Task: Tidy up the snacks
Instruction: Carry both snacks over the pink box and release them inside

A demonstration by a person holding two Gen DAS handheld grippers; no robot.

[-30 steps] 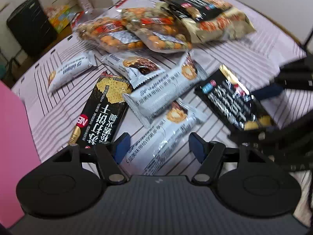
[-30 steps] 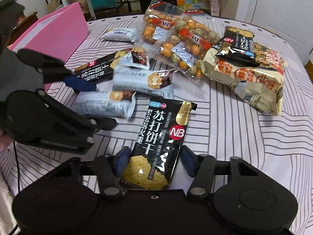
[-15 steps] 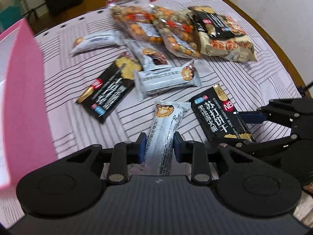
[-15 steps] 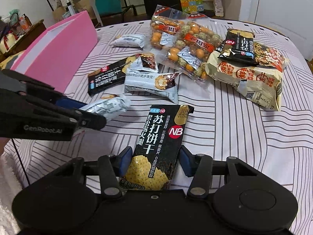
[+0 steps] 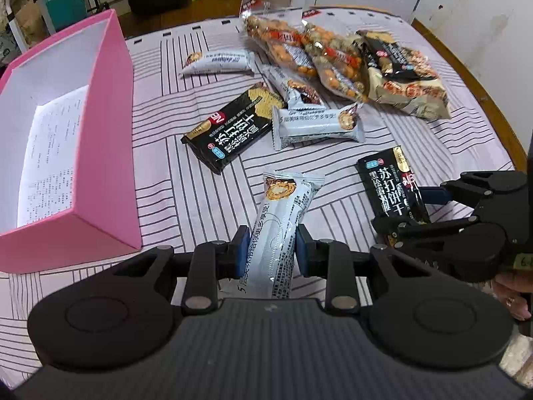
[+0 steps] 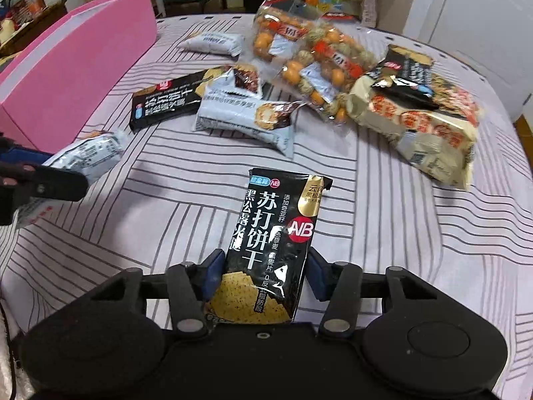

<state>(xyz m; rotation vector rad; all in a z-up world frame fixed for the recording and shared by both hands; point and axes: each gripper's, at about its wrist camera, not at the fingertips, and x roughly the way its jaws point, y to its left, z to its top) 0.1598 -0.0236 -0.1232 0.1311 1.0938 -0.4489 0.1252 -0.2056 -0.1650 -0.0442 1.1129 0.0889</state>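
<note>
My left gripper [image 5: 268, 250] is shut on a pale blue-grey snack bar packet [image 5: 286, 206] and holds it clear of the striped cloth. The same packet [image 6: 90, 153] shows at the left edge of the right wrist view. My right gripper [image 6: 263, 273] is shut on a black cracker packet [image 6: 279, 226], its pads against the packet's lower sides. In the left wrist view that right gripper [image 5: 413, 211] sits to the right, with the black packet [image 5: 389, 186] in it. An open pink box [image 5: 110, 133] with a white inside stands at the left.
Another black cracker packet [image 5: 233, 133] and two pale packets [image 5: 316, 126] [image 5: 216, 63] lie mid-table. Clear bags of round snacks [image 5: 299, 50] and a beige bag [image 5: 406, 90] are piled at the back right. The round table's wooden edge [image 5: 483, 93] curves along the right.
My left gripper has closed on the pale packet, lifted it and rolled, bringing the pink box into view. The right gripper has tightened a little on the black packet and stayed put.
</note>
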